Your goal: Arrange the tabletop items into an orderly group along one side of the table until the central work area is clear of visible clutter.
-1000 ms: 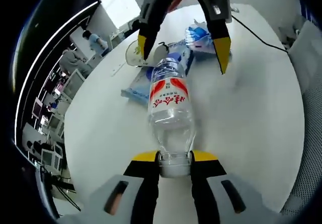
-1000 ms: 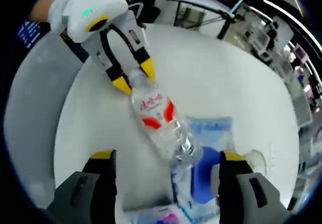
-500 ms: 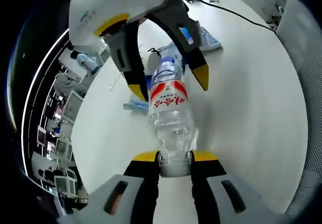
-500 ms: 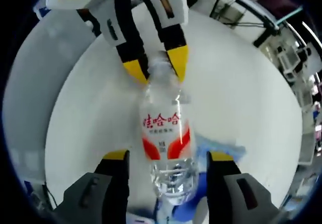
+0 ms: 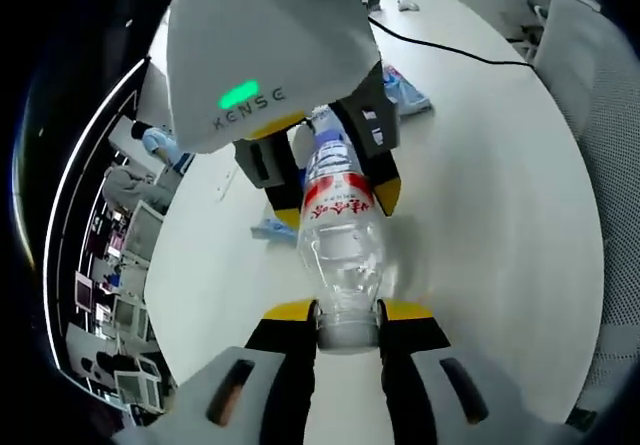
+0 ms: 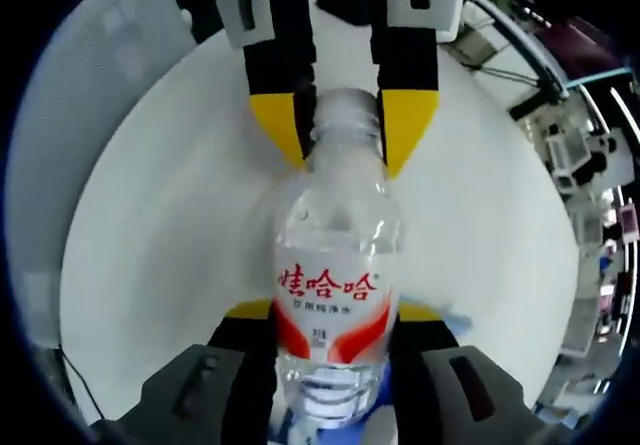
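Observation:
A clear water bottle with a red and white label hangs over the white table, held between both grippers. My left gripper is shut on its base. My right gripper comes in from the far side, its yellow tips pressed against the label. In the right gripper view the bottle fills the middle. There my right gripper holds it at the label, and the left gripper clamps the far end.
Blue plastic packets lie on the table behind the bottle, another blue packet to its left. A black cable crosses the far table. A grey mesh chair stands at the right edge.
My right gripper has moved in along the bottle and its jaws have closed onto the label. The left gripper keeps its hold on the base.

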The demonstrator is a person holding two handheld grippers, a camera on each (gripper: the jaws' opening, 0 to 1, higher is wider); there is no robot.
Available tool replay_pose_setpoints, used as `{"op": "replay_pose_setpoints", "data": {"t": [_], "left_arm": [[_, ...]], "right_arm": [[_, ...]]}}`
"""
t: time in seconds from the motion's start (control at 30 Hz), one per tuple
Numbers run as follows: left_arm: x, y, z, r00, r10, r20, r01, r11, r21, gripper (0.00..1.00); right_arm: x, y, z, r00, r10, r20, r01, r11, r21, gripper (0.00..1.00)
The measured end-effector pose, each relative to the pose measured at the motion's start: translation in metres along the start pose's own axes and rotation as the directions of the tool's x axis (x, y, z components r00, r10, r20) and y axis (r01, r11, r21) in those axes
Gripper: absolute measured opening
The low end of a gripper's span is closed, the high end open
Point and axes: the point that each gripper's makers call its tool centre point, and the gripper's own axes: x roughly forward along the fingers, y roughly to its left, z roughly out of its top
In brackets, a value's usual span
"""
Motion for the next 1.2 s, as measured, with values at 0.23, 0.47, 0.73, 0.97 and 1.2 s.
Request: {"op": "replay_pose_setpoints", "data": {"t": [0.23,0.47,0.73,0.97,1.2], "left_arm": [[-0.007,0.003,0.009,0.999,0.015,0.043,-0.015,1.0,-0.005,0.22],[-0.013,0.005,0.015,0.995,0.046,0.085,-0.038,0.995,-0.089,0.29],[-0.023,0.011,0.009,0.988,0.088,0.126,-0.054,0.966,-0.253,0.37],[-0.028,0.016,0.006,0.966,0.174,0.189,-0.056,0.86,-0.508,0.36],[-0.026,0.016,-0.017,0.955,0.231,0.188,-0.016,0.671,-0.742,0.36]], "right_arm": [[-0.005,-0.001,0.001,0.997,-0.067,0.047,0.066,0.997,0.03,0.39],[-0.007,0.004,0.005,0.992,-0.097,0.081,0.09,0.993,0.08,0.38],[-0.009,0.012,0.012,0.982,-0.134,0.131,0.108,0.976,0.188,0.37],[-0.008,0.021,0.013,0.977,-0.153,0.152,0.111,0.961,0.252,0.37],[-0.005,0.031,0.012,0.974,-0.16,0.159,0.11,0.953,0.283,0.36]]}}
